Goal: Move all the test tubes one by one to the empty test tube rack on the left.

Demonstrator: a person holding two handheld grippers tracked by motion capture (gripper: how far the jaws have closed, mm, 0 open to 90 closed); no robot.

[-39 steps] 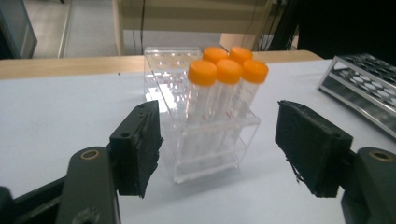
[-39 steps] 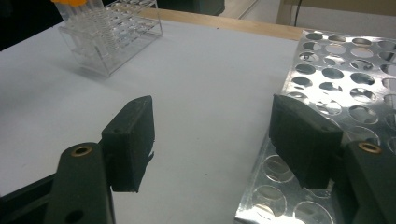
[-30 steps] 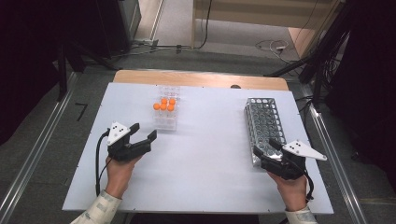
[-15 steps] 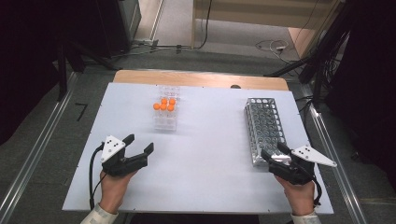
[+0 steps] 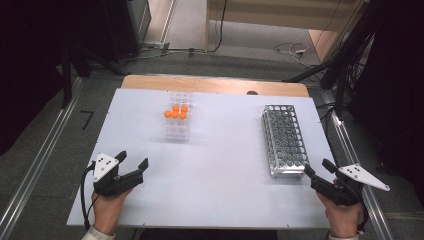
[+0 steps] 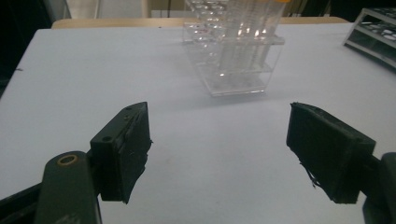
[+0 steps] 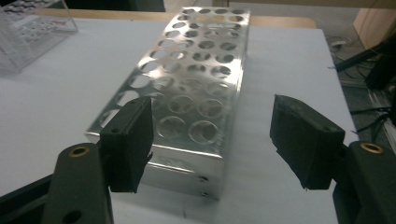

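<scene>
i see left hand-held gripper (image 5: 133, 164) released over bench (image 5: 220, 165), right hand-held gripper (image 5: 316, 171) released, just beside metal rack (image 5: 284, 141), clear rack (image 5: 178, 122) holding 4 orange-capped tubes (image 5: 176, 112)

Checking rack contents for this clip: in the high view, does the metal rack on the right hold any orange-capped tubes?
No. The metal rack has empty holes, while the orange-capped tubes stand in the clear rack across the table.

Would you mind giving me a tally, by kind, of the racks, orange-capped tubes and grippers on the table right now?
Clear plastic rack: 1
Metal rack: 1
Orange-capped tubes: 5
Grippers, left gripper and right gripper: 2
Total: 9
</scene>
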